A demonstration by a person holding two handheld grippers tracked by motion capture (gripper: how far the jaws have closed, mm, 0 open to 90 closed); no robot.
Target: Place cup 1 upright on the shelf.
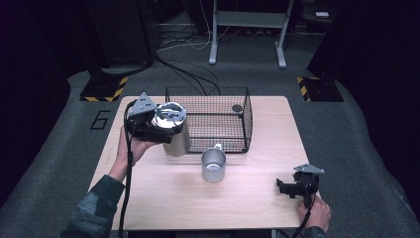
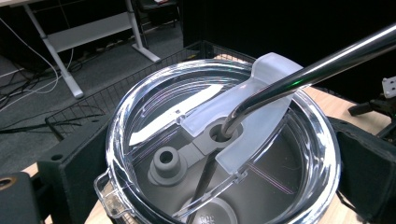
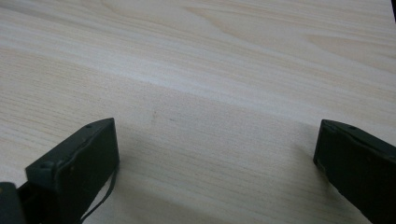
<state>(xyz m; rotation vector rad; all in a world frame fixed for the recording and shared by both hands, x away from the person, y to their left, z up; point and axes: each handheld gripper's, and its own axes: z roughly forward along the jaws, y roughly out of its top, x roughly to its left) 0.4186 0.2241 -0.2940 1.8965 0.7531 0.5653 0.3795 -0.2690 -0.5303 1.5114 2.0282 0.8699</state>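
A steel tumbler point(image 1: 177, 141) with a clear plastic lid point(image 2: 219, 140) stands left of centre, just in front of the wire basket's left corner. My left gripper point(image 1: 157, 130) is shut on it just under the lid, one jaw on each side. In the left gripper view a metal straw point(image 2: 308, 70) passes through the lid's hole and leans to the upper right. Whether the tumbler's base touches the table I cannot tell. My right gripper point(image 1: 293, 188) rests open near the table's front right corner, with bare wood between its jaws point(image 3: 215, 158).
A black wire basket point(image 1: 246, 116) sits at the back middle of the wooden table point(image 1: 247, 203), with a small dark round thing point(image 1: 237, 108) inside. A steel mug point(image 1: 214, 164) stands in front of the basket. A white desk frame point(image 1: 247, 20) stands on the floor beyond.
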